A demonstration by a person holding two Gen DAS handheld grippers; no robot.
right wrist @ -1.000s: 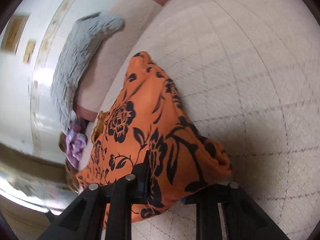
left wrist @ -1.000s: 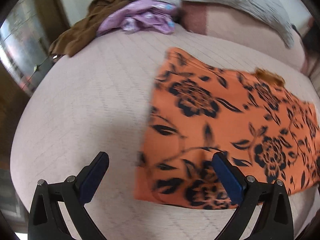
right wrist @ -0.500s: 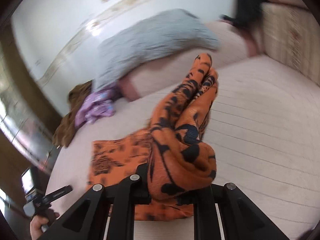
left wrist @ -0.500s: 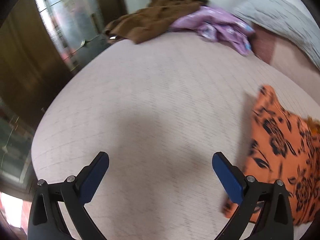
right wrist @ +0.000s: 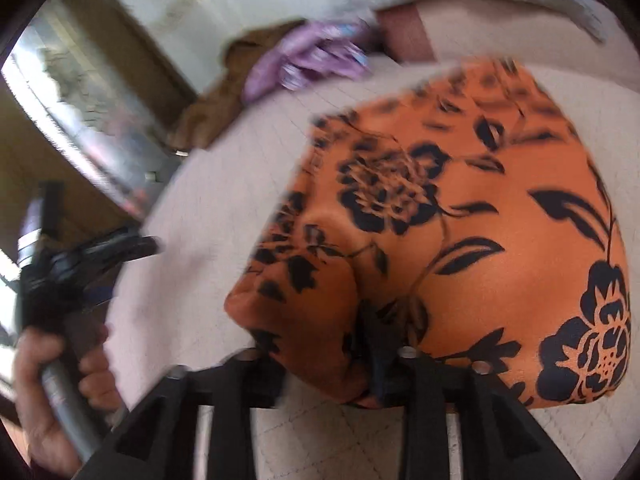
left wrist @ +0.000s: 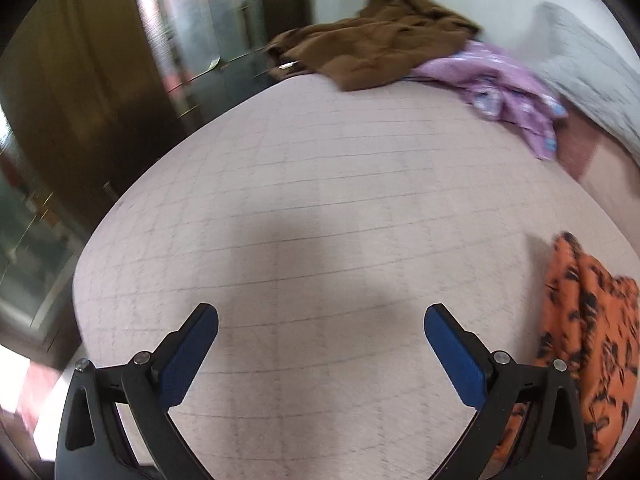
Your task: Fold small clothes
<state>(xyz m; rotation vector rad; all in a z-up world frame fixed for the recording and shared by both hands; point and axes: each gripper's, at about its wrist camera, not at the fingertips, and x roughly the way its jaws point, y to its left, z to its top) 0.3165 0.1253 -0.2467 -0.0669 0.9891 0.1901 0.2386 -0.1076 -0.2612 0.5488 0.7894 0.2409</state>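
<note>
Two grippers were in my hands. My left gripper [left wrist: 321,318] had its jaws spread wide, blue-padded fingers [left wrist: 454,354] holding nothing, and it hung over a bare stretch of the pale pink quilted bedspread [left wrist: 320,200]. My right gripper [right wrist: 378,354] was clamped tight on a bunched edge of the orange cloth with a black floral print [right wrist: 460,220]; the fabric ballooned up and away from the black fingers and filled most of that camera's view, so I could not tell how much of it touched the bed.

From the left wrist camera I saw the same orange cloth [left wrist: 592,320] at the far right edge, just beside the right-hand finger, apart from the pads. In the right wrist view my left hand [right wrist: 60,380] gripped the grey handle of the other tool at the lower left, blurred.

Farther off, at the head of the bed, a crumpled brown garment [left wrist: 380,56] lay touching a lilac printed garment [left wrist: 508,92], with a grey textured pillow [left wrist: 588,76] beside them. A dark wooden wardrobe with mirrored door panels [left wrist: 192,24] stood past the bed's left edge.
</note>
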